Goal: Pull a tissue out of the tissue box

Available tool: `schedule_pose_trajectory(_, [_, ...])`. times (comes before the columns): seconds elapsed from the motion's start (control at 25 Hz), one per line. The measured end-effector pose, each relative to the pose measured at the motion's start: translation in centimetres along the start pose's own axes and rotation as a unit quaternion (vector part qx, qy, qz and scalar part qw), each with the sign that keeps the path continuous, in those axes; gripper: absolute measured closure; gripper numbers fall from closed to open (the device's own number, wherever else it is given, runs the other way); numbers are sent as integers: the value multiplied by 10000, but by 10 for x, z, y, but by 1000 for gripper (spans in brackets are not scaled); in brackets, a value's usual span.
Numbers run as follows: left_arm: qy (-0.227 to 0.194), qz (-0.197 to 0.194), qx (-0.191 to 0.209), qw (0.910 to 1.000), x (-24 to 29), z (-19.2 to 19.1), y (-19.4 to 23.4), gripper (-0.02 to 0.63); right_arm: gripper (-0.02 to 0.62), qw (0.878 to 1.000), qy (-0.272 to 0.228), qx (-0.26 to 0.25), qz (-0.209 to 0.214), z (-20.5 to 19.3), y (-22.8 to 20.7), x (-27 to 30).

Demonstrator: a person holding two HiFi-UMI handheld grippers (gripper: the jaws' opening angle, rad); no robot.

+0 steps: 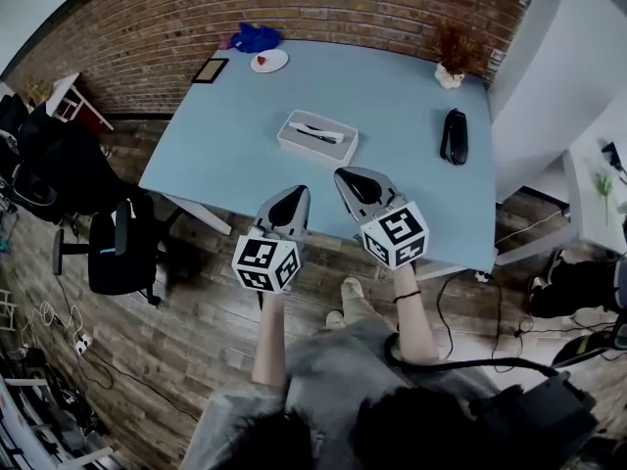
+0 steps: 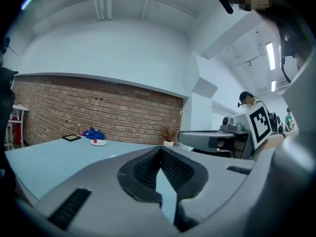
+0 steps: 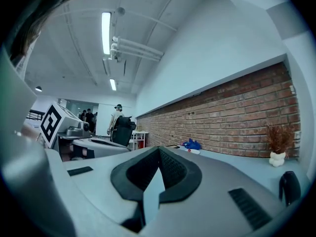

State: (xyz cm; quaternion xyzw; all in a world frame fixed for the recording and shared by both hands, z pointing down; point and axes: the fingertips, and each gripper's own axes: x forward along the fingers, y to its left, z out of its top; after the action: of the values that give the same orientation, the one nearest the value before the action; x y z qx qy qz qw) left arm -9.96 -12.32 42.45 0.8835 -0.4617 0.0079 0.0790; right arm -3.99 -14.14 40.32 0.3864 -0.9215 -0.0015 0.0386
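The white tissue box lies flat near the middle of the light blue table, with a pale tissue and a dark mark on its top. Both grippers hover side by side over the table's near edge, short of the box and apart from it. My left gripper points at the box with its jaws together and nothing between them. My right gripper is just to its right, also shut and empty. In both gripper views the jaws hide the box.
A black object lies at the table's right side and a small dried plant in a white pot at the far right corner. A white plate, blue cloth and dark frame sit far left. An office chair stands left.
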Motion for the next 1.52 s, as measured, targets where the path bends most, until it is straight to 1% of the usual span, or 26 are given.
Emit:
schedule_pose_trajectory(0.28, [3, 89, 21, 10000, 32, 7, 21, 603, 595, 9999, 19, -30, 111, 3, -30, 32])
schedule_pose_trajectory(0.72, [-61, 366, -120, 9992, 95, 15, 56, 603, 595, 9983, 235, -303, 427, 2, -81, 81])
schedule_pose_trajectory(0.84, [-21, 453, -157, 9988, 105, 12, 64, 603, 595, 9975, 348, -359, 495, -4, -90, 91])
schedule_pose_trajectory(1.0, [15, 512, -229, 9984, 115, 6, 71, 603, 595, 9973, 458, -321, 486, -16, -101, 99])
schedule_pose_trajectory(1.16, [176, 477, -323, 9982, 119, -5, 82, 603, 595, 9947, 775, -431, 513, -31, -101, 113])
schedule_pose_trajectory(1.28, [273, 440, -408, 9978, 126, -11, 92, 603, 595, 9905, 1074, -618, 598, -42, -100, 127])
schedule_pose_trajectory(1.48, [508, 389, -568, 9963, 134, -27, 108, 603, 590, 9765, 1714, -1111, 689, -67, -100, 145])
schedule_pose_trajectory(1.52, [539, 383, -593, 9961, 135, -30, 111, 603, 573, 9745, 1804, -1144, 689, -72, -102, 149])
